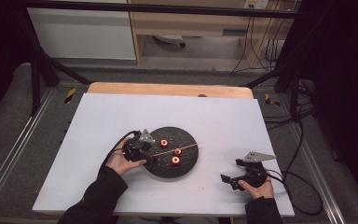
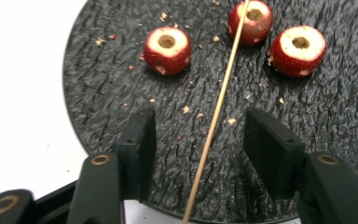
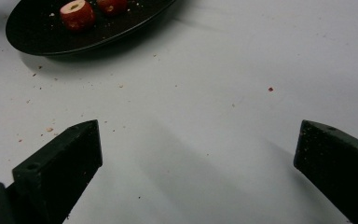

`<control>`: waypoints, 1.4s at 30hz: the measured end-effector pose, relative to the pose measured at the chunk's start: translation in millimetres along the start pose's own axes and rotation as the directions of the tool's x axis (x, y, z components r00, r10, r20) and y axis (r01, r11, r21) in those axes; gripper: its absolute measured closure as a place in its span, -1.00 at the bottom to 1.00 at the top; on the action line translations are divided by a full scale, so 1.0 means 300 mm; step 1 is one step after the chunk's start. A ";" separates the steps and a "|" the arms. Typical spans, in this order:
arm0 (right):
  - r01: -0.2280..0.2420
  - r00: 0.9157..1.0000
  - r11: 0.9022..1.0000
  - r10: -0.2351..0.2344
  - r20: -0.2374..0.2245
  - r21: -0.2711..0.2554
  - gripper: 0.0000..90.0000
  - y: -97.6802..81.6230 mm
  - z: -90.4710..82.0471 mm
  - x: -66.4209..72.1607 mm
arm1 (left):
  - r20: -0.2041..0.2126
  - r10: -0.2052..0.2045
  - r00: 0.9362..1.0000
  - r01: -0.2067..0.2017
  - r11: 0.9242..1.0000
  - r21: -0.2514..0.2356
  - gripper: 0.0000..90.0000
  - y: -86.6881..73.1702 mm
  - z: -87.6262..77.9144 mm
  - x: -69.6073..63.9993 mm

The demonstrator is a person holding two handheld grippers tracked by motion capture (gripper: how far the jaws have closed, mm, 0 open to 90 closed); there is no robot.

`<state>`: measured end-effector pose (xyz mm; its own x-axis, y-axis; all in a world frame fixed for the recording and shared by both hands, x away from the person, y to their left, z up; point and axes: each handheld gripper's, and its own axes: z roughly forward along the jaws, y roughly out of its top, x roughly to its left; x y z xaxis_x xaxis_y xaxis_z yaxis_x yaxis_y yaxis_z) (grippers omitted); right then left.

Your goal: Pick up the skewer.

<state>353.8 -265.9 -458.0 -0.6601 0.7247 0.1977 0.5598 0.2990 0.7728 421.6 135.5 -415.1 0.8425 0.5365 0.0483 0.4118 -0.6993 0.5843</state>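
1. Since the skewer (image 2: 213, 122) lies loose between the jaws of the left hand-held gripper (image 2: 199, 140), with gaps on both sides and no pad touching it, risk of it rolling aside during closure.
2. Left hand-held gripper: about half open, nothing held. No earlier motion stated.
3. Right hand-held gripper (image 3: 198, 140): wide open, empty, hovering over bare desk (image 3: 242, 70), well apart from the plate (image 1: 186, 163).
4. Skewer location: flat across the plate, near end at the rim by the left jaws, far end running past the opposite rim, shaft passing over one fruit piece (image 2: 250, 21).
5. Likely fault: pads closing above the thin shaft and missing it, or pressing one end down and flicking the other up.
6. Likely fault: shaft dragging against the touched fruit piece on lift and knocking it across the plate.
7. Likely fault: bending or snapping of the shaft under a hard squeeze, judged from its slenderness.
8. Skewer: pale wood, straight, round, very thin.
9. Plate: black, round, shallow, with a rough slate-like ripple and scattered crumbs.
10. Fruit pieces: three, red-skinned, cut flat on top, pale flesh with a cored hole; another at (image 2: 167, 50).
11. Desk: smooth, matt white, crumb-speckled.
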 end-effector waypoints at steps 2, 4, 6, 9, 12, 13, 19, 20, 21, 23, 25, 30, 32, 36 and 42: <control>0.001 1.000 1.000 -0.001 0.000 0.001 -0.97 0.000 -0.001 0.000 | 0.004 0.016 1.000 -0.017 1.000 0.023 0.06 0.005 0.006 0.000; 0.003 1.000 1.000 -0.003 0.001 0.001 -0.97 0.000 -0.001 0.000 | 0.015 0.018 1.000 -0.019 0.999 0.031 0.14 0.007 0.013 0.000; 0.001 1.000 1.000 -0.001 -0.001 0.000 -0.97 0.000 0.000 0.000 | 0.019 0.025 1.000 -0.025 0.999 0.042 0.21 0.008 0.018 0.000; 0.002 1.000 1.000 -0.002 -0.001 0.001 -0.97 0.000 0.000 0.000 | 0.021 0.030 0.999 -0.031 0.998 0.053 0.32 0.007 0.022 0.000; 0.000 1.000 1.000 0.000 -0.002 0.000 -0.97 0.000 0.000 0.000 | 0.017 0.035 0.999 -0.036 0.998 0.053 0.44 0.007 0.020 0.000; 0.003 1.000 1.000 -0.003 -0.002 0.001 -0.97 0.000 0.001 0.000 | 0.016 0.036 0.999 -0.037 0.998 0.053 0.47 0.007 0.019 0.000; 0.005 1.000 1.000 -0.005 -0.005 0.008 -0.97 -0.001 0.002 0.000 | 0.021 0.048 0.999 -0.049 0.997 0.060 0.63 0.008 0.023 -0.003; 0.005 1.000 1.000 -0.005 -0.005 0.008 -0.97 -0.001 0.002 0.000 | 0.020 0.051 0.998 -0.052 0.997 0.061 0.65 0.008 0.024 -0.004; 0.005 1.000 1.000 -0.005 -0.006 0.008 -0.97 -0.001 0.002 0.000 | 0.022 0.053 0.998 -0.055 0.997 0.061 0.67 0.008 0.024 -0.004; 0.005 1.000 1.000 -0.005 -0.005 0.010 -0.97 -0.001 0.002 0.000 | 0.022 0.058 0.998 -0.060 0.996 0.065 0.72 0.007 0.024 -0.005; 0.004 1.000 1.000 -0.004 -0.006 0.009 -0.97 -0.001 0.002 0.000 | 0.023 0.061 0.998 -0.063 0.996 0.064 0.78 0.007 0.024 -0.005; 0.004 1.000 1.000 -0.004 -0.007 0.009 -0.97 -0.001 0.002 0.000 | 0.026 0.070 0.997 -0.072 0.995 0.065 0.89 0.007 0.024 -0.009; 0.004 1.000 1.000 -0.004 -0.007 0.011 -0.97 -0.001 0.002 0.000 | 0.028 0.071 0.997 -0.073 0.995 0.066 0.94 0.007 0.024 -0.009; 0.004 1.000 1.000 -0.004 -0.006 0.010 -0.97 -0.001 0.002 0.000 | 0.029 0.073 0.997 -0.075 0.995 0.065 0.94 0.006 0.022 -0.011; 0.003 1.000 1.000 -0.003 -0.005 0.009 -0.97 -0.001 0.001 0.000 | 0.028 0.065 0.998 -0.066 0.997 0.037 0.95 0.006 0.007 -0.016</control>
<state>353.9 -265.6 -458.4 -0.6640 0.7209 0.1984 0.5625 0.3068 0.7678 419.1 130.7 -416.2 0.8767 0.4767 0.0637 0.3681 -0.7503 0.5492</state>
